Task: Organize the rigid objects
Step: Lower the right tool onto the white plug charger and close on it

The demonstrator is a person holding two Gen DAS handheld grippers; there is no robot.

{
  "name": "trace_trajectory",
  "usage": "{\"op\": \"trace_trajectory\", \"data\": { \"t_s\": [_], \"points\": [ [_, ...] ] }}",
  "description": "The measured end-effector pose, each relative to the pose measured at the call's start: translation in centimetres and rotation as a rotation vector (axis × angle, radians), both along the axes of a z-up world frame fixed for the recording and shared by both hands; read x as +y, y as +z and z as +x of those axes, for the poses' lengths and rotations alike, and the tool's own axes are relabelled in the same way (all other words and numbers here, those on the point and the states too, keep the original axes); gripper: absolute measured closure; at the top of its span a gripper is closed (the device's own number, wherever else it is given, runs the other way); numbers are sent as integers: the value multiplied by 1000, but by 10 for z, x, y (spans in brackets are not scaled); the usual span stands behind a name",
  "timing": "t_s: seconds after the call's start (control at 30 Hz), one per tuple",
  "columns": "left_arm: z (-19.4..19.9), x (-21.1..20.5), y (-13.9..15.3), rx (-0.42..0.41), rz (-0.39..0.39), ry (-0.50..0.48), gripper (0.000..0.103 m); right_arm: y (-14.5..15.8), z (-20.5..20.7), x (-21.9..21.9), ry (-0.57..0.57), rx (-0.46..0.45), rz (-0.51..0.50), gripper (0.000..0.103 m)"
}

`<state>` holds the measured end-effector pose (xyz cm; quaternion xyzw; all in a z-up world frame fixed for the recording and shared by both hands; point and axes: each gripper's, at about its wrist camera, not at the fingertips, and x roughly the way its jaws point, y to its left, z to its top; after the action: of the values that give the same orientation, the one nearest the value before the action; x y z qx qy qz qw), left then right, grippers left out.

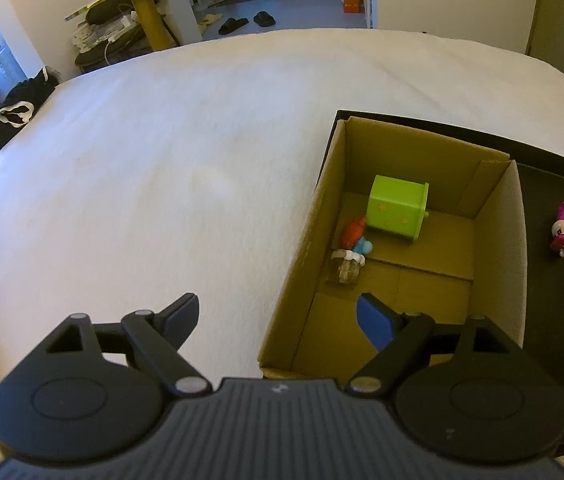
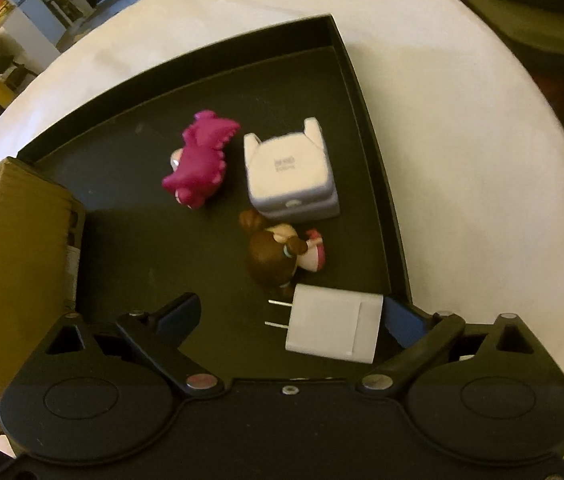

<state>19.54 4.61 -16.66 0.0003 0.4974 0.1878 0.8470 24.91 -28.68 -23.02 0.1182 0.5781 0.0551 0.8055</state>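
Note:
An open cardboard box (image 1: 498, 240) holds a green block (image 1: 396, 208) and a small figure with a red hat (image 1: 356, 240). My left gripper (image 1: 278, 300) hangs open and empty over the box's near left wall, one finger inside and one over the sheet. Beside the box lies a black tray (image 2: 142, 240) with a pink dinosaur toy (image 2: 202, 160), a white cube with ears (image 2: 292, 176), a brown-haired doll (image 2: 274, 252) and a white plug charger (image 2: 330, 326). My right gripper (image 2: 290, 300) is open. The charger lies between its fingers, against the right pad and clear of the left.
Box and tray rest on a white sheet (image 1: 162, 180). A black garment (image 1: 18, 112) lies at its far left edge. Beyond the bed stand a yellow table (image 1: 142, 4) and slippers (image 1: 242, 22) on the floor. The box wall (image 2: 22, 240) borders the tray's left side.

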Motion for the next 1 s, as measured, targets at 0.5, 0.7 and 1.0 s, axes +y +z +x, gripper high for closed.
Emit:
{"op": "trace_trajectory", "data": {
  "t_s": [0.5, 0.7, 1.0],
  "points": [
    [-3, 6, 2, -15, -29, 4, 18, 3, -3, 11, 55, -34, -71, 88],
    [-5, 8, 3, -30, -54, 9, 18, 13, -9, 13, 36, -57, -88, 32],
    [-6, 9, 3, -39, -62, -1, 18, 2, -11, 16, 29, 19, -113, 29]
  ]
}}
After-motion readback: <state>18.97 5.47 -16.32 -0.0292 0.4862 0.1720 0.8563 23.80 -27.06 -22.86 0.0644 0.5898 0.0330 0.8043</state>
